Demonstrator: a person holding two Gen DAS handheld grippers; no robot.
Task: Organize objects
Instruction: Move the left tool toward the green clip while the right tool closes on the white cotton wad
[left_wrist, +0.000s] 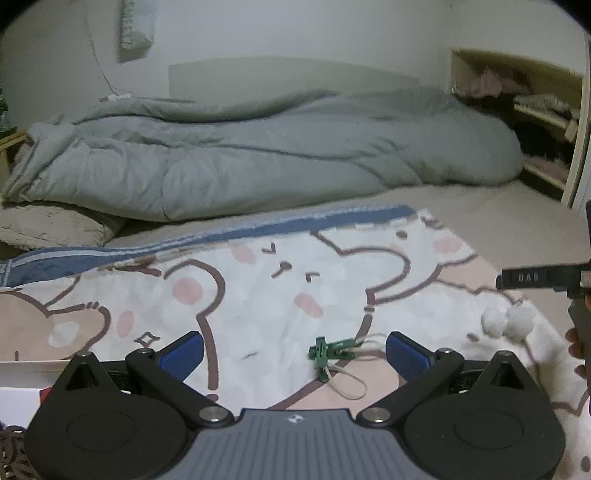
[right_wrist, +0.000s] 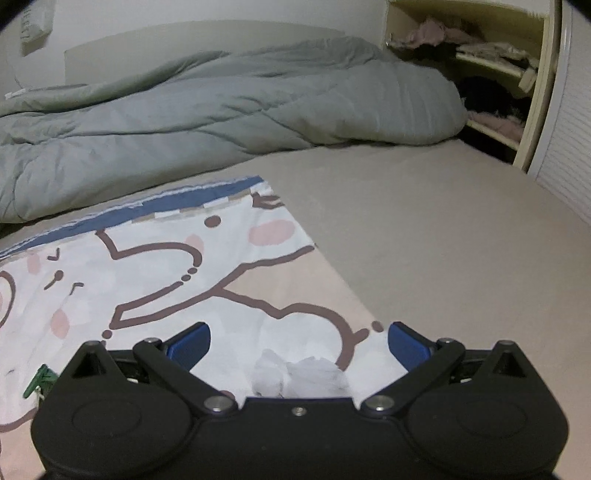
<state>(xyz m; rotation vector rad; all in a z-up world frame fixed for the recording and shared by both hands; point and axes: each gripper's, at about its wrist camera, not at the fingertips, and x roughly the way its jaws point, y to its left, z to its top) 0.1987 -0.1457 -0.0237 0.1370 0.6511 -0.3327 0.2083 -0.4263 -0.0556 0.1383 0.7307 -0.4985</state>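
Green clip (left_wrist: 330, 349) lies between the wide-spread left gripper (left_wrist: 294, 350) fingers.

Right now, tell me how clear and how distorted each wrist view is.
Left wrist view: dim, soft light, fisheye bending at the edges, the green clip fairly sharp, the shelf blurred. Right wrist view: same dim light, the white tissue near the lens is hazy.

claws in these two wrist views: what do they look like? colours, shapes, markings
Both match: the left claw and right claw have blue ribbed pads on black linkage arms with silver pivot pins, above two round black housings. The left's centre plate is grey, ribbed, with a small white logo; the right's is black with one screw. No cables or sleeves visible.
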